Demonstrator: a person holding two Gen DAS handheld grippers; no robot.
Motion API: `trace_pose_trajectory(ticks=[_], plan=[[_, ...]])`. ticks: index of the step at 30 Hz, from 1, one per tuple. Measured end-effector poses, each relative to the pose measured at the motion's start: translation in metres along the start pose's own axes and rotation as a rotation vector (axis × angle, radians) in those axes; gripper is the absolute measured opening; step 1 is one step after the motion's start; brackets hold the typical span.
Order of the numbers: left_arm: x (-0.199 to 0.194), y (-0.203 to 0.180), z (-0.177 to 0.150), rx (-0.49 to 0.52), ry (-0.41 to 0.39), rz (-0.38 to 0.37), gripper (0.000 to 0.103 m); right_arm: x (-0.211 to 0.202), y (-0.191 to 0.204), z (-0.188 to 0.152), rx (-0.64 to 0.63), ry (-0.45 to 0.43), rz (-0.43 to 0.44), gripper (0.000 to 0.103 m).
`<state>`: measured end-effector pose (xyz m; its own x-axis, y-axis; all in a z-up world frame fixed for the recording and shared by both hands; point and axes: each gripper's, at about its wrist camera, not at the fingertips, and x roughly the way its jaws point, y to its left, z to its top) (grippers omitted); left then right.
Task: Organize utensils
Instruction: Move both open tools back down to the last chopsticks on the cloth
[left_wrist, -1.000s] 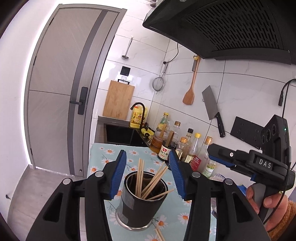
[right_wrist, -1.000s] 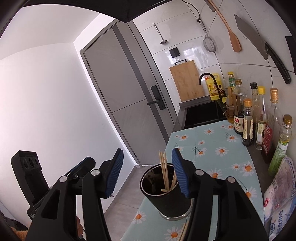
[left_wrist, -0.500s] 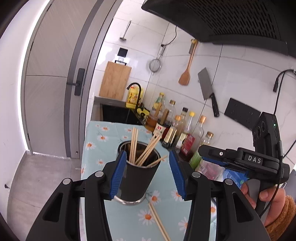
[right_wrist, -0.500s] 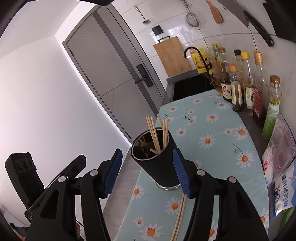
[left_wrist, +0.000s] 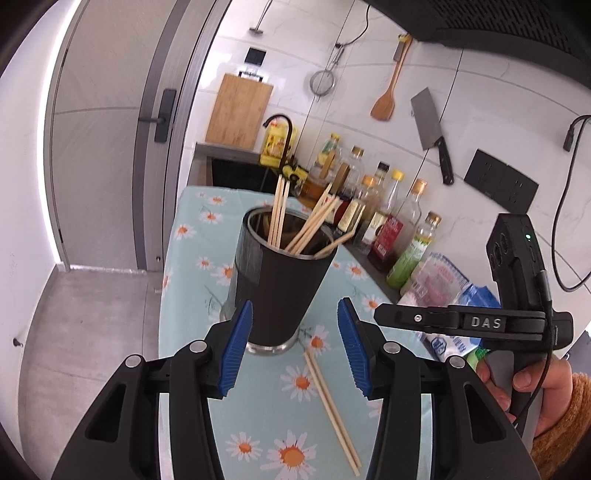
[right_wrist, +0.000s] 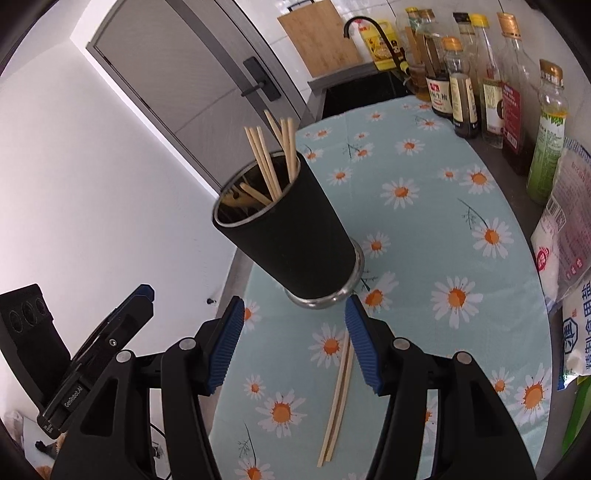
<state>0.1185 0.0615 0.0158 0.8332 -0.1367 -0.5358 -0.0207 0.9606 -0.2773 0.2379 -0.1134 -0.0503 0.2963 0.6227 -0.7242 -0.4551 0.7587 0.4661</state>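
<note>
a black cup (left_wrist: 282, 284) stands upright at the middle of the worktop (left_wrist: 192, 258), on a daisy-print cloth (right_wrist: 443, 229), with a steel ring at its base. several chopsticks (left_wrist: 295, 221) stand in it, leaning out over the rim toward 12 and 2 o'clock in the left wrist view. two more sticks (left_wrist: 330, 402) lie flat on the cloth as a loose pair, side by side, just at 5 o'clock from the cup's base and not touching it; in the right wrist view the same pair (right_wrist: 336, 398) runs from 12 toward 6 o'clock below the cup (right_wrist: 291, 236).

the left hand-held gripper (left_wrist: 291, 350) hangs just short of the cup with its blue pads (left_wrist: 234, 350) spread wide, holding nothing; the cup's base sits between and beyond the tips. the right hand-held gripper (right_wrist: 295, 341) is likewise spread wide and empty, above the loose pair, one blue pad (right_wrist: 362, 343) near the pair's far end.

at 3 o'clock of the cup a row of bottles (left_wrist: 384, 221) lines the wall, with bags (right_wrist: 569, 258) nearer the camera. at 12 o'clock are a sink (left_wrist: 236, 173), a faucet (left_wrist: 280, 129) and a cutting board (left_wrist: 238, 110). a spatula (left_wrist: 388, 96) and a cleaver (left_wrist: 430, 129) hang on the tiles. a grey door (right_wrist: 177, 74) stands at 10 o'clock.
</note>
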Motion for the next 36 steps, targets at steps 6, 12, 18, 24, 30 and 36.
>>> trace_pose_trajectory(ticks=[6,12,18,24,30,36], plan=[[0.022,0.004,-0.017,-0.007,0.130,0.002,0.047,0.043,-0.020,-0.008,0.084,0.208,-0.023,0.047],[0.033,0.011,-0.029,-0.039,0.174,0.019,0.047,0.070,-0.026,-0.013,0.067,0.305,-0.088,0.041],[0.041,0.018,-0.043,-0.071,0.231,0.017,0.047,0.099,-0.037,-0.021,0.088,0.426,-0.137,0.027],[0.050,0.020,-0.053,-0.081,0.287,0.008,0.047,0.118,-0.032,-0.023,0.061,0.480,-0.200,0.025],[0.061,0.018,-0.068,-0.088,0.350,0.004,0.047,0.127,-0.023,-0.024,0.038,0.498,-0.238,0.022],[0.070,0.020,-0.080,-0.114,0.400,-0.011,0.047,0.138,-0.020,-0.026,0.005,0.528,-0.285,0.014]])
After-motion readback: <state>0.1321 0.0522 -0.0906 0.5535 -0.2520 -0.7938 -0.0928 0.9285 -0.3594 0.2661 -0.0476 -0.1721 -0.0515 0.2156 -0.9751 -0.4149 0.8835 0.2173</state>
